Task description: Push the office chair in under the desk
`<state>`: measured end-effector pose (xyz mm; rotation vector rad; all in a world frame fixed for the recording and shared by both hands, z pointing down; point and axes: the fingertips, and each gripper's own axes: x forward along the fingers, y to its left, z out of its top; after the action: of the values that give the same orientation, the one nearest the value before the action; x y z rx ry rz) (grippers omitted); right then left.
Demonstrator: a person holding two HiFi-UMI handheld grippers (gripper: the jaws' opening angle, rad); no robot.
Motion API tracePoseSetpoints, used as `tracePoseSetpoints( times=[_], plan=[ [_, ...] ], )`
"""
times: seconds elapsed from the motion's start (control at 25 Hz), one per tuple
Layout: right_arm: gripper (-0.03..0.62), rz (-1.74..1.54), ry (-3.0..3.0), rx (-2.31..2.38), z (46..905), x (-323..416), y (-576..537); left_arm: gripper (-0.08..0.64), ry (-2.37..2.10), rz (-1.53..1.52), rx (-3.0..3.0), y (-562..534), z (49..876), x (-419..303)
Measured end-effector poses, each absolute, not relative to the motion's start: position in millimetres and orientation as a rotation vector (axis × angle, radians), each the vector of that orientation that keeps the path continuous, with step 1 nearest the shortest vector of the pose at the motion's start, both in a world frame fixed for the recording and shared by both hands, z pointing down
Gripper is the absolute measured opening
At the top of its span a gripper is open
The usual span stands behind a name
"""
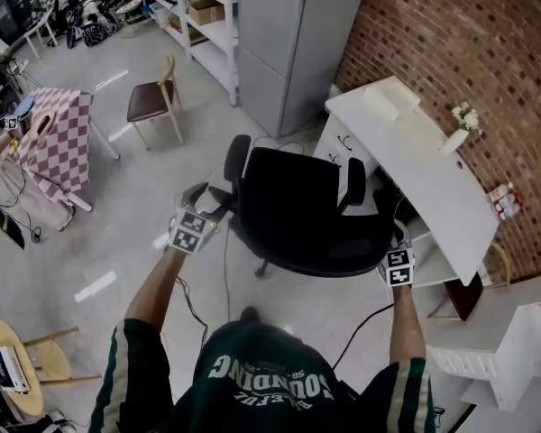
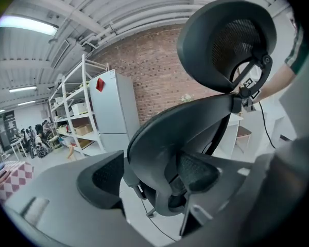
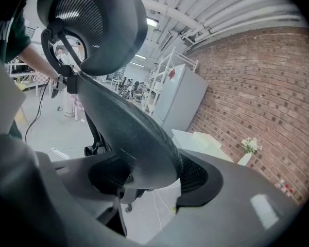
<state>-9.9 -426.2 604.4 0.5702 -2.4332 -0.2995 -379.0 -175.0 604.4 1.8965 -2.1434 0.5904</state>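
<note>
Room furnishings seen from above

A brick wall [image 1: 451, 52] is seen at the right, with a grey cabinet [image 1: 288, 43] and white shelving [image 1: 207, 30] set beside it. A wooden chair with a brown seat [image 1: 151, 102] is placed near a table draped in pink checked cloth [image 1: 59, 138]. A small round wooden table [image 1: 9, 350] is seen at lower left.

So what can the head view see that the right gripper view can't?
Only the head view: the office chair seat from above, plus the round wooden table and white rack beside the person. Only the right gripper view: the ceiling light and the right gripper with its jaws on the chair's backrest edge. Both: the chair, white desk, brick wall, grey cabinet and flowers.
</note>
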Motion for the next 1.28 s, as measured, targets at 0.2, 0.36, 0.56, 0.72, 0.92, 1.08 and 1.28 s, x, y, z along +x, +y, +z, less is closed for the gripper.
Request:
tracePoseSetpoints(
  times=[0.2, 0.36, 0.56, 0.72, 0.92, 1.08, 1.28],
  plan=[
    [0.256, -0.281, -2.443, 0.597, 607, -15, -425, 0.259, -2.177, 0.552, 1.873, -173, 607, -388],
    [0.256, -0.27, -2.431, 0.605, 607, -12, -422, 0.255, -2.173, 0.571, 1.884, -174, 606, -387],
    [0.256, -0.258, -2.423, 0.619, 606, -8, -416, 0.253, -2.171, 0.575, 1.885, -171, 605, -385],
    [0.256, -0.258, -2.418, 0.627, 606, -6, -407, 0.253, -2.158, 0.563, 1.901, -165, 605, -385],
    [0.256, -0.254, -2.425, 0.648, 605, 1, -394, 0.253, -2.152, 0.548, 1.921, -153, 607, -381],
    [0.256, -0.255, -2.432, 0.669, 605, 6, -384, 0.255, -2.159, 0.529, 1.94, -146, 604, -377],
    [0.256, -0.243, -2.424, 0.684, 608, 18, -371, 0.255, -2.136, 0.551, 1.947, -138, 606, -367]
  ],
)
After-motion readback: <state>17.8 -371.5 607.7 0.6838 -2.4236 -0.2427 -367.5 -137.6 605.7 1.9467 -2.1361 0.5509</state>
